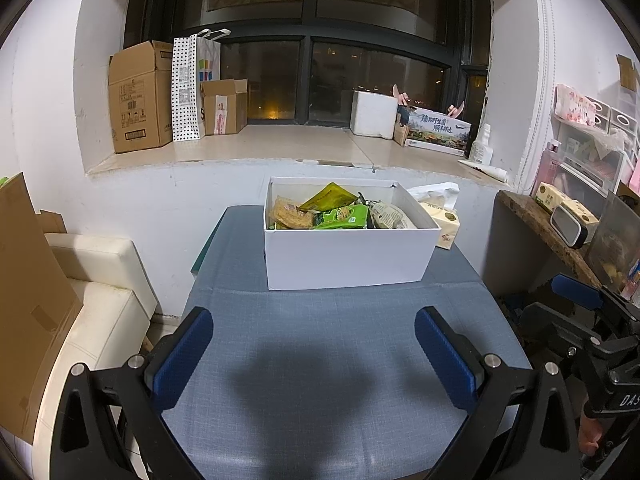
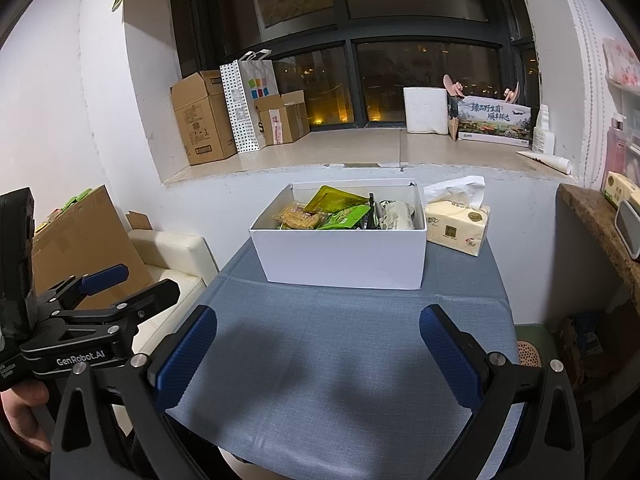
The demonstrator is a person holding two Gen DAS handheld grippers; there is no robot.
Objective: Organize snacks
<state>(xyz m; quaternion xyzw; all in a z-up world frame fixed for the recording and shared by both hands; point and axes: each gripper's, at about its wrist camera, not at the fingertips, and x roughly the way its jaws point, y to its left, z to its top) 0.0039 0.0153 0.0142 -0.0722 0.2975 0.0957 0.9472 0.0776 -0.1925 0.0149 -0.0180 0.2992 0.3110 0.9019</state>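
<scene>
Snacks (image 1: 340,212) in box (image 1: 348,256) on table (image 1: 320,340)

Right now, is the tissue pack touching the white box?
Cannot tell. In the right wrist view the tissue pack sits close beside the white box, but neither view plainly shows contact or gap.

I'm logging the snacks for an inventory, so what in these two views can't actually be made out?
- Lower packets in the white box: both views, hidden by its front wall and the top snack packets.
- Print on those packets: too small and blurred.
- Tissue pack: in the left wrist view, mostly behind the box.
- Left gripper and right gripper: both open, bodies cut off by the bottom edge.
</scene>
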